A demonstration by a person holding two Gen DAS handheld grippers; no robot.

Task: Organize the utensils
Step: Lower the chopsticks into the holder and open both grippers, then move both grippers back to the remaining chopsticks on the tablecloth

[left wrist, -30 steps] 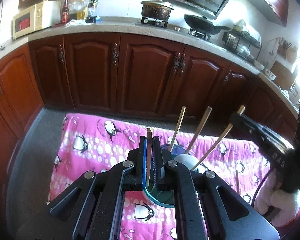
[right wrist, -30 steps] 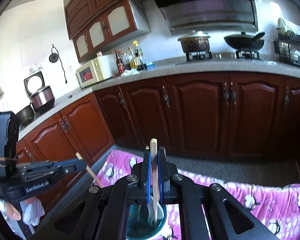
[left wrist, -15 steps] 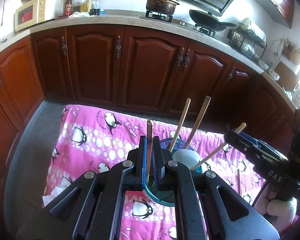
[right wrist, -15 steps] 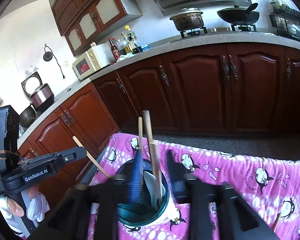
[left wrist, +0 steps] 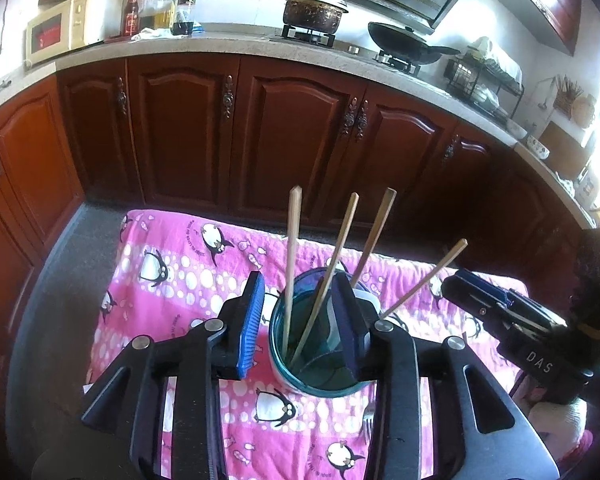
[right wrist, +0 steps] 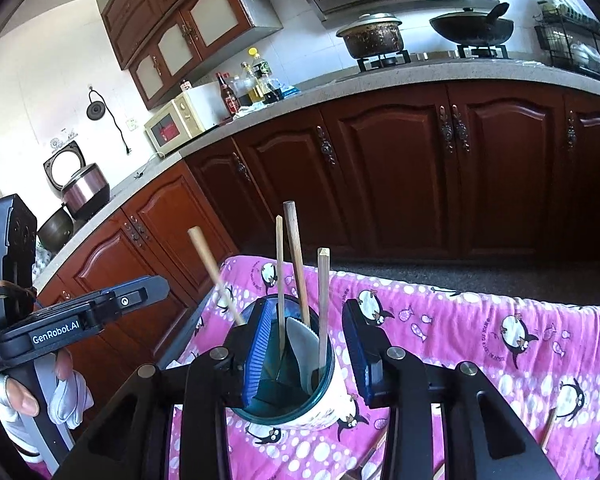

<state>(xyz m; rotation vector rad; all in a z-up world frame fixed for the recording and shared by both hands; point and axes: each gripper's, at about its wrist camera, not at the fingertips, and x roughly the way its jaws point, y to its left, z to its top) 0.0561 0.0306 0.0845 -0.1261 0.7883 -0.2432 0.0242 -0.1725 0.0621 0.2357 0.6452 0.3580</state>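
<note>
A teal-rimmed holder cup (left wrist: 320,380) stands on the pink penguin cloth (left wrist: 172,280); it also shows in the right wrist view (right wrist: 288,400). Several wooden chopsticks (left wrist: 292,264) stand upright or leaning in it, along with a white spoon (right wrist: 300,336). My left gripper (left wrist: 300,320) is open and empty, its jaws on either side of the cup just above the rim. My right gripper (right wrist: 310,340) is open and empty, jaws also straddling the cup. The right gripper's body (left wrist: 512,328) shows at the right of the left wrist view.
More utensils lie on the cloth near the bottom right: a fork (left wrist: 368,420) and wooden sticks (right wrist: 548,428). Dark wood kitchen cabinets (left wrist: 284,136) and a counter with a microwave (left wrist: 56,32), bottles and pots stand behind the table.
Both grippers opened and let go of their chopsticks, which now stand in the cup. Both grippers stay low over the cup.
</note>
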